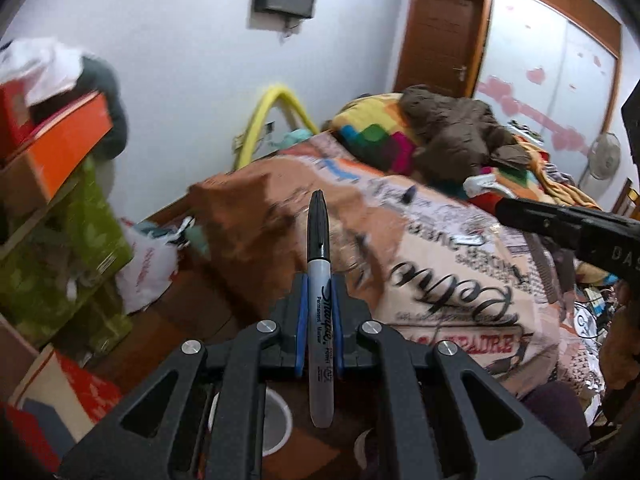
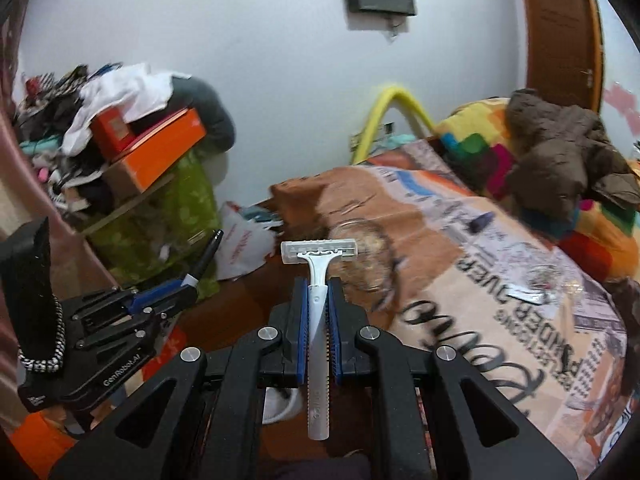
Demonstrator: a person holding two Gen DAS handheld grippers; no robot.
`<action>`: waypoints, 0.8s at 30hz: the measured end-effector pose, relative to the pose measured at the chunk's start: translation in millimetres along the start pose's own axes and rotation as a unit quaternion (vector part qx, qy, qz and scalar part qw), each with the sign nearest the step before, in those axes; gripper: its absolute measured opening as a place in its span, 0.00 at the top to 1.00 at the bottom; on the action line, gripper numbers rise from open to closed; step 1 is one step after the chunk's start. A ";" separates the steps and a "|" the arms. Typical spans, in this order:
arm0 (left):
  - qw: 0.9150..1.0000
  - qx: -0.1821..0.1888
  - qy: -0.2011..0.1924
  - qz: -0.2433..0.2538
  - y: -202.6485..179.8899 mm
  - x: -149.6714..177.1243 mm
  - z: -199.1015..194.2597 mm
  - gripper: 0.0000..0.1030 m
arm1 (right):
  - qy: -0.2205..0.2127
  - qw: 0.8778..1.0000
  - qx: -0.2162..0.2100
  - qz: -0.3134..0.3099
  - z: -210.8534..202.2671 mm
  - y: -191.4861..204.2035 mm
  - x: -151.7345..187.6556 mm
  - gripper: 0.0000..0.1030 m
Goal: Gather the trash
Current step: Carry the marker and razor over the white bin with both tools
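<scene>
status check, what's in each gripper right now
Left gripper shut on marker. Right gripper shut on razor. Both over cluttered bed; nothing blocking.

Bed print (image 1: pixel 452 280) motion-blurred, white cup (image 1: pixel 276 420) half hidden behind gripper, door (image 2: pixel 560 32) cropped

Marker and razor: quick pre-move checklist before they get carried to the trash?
1. Left gripper shut on the marker: ok, body clamped between the blue fingers.
2. Marker cap on: ok, black cap points forward.
3. Right gripper shut on the razor: ok, handle between the fingers, head out front.
4. Razor blade covered: ok, clear guard appears to sit over the head.
5. Grippers apart: ok, the left one sits off to the side in the right wrist view, no contact.
6. Trash bin located: cannot tell, only a white bag lies on the floor by the bed.
</scene>
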State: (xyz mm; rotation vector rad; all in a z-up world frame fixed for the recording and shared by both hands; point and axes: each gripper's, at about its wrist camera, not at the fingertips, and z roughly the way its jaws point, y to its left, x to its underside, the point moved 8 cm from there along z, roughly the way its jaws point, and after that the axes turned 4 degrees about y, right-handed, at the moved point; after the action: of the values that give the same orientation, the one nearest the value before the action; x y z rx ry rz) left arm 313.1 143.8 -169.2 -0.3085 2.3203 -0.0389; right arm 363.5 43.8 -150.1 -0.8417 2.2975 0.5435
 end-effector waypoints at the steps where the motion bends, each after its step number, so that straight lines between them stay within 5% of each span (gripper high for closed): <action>1: 1.000 -0.005 0.004 -0.006 8.7 5.6 0.2 0.90 | 0.007 1.000 -0.008 -0.004 6.6 8.9 2.5 0.91; 16: 0.990 -0.043 0.074 -0.109 112.4 100.4 29.1 0.90 | 0.120 0.990 -0.072 -0.016 101.3 77.3 56.0 0.91; 24: 0.975 -0.048 0.149 -0.160 143.5 170.6 79.1 0.90 | 0.195 0.978 -0.072 -0.002 161.9 82.3 95.4 0.91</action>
State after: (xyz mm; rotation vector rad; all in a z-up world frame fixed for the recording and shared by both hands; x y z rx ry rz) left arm 225.8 248.4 -362.6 -0.7696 2.5486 -0.1398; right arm 316.5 152.0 -317.9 -1.1035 2.6321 0.5897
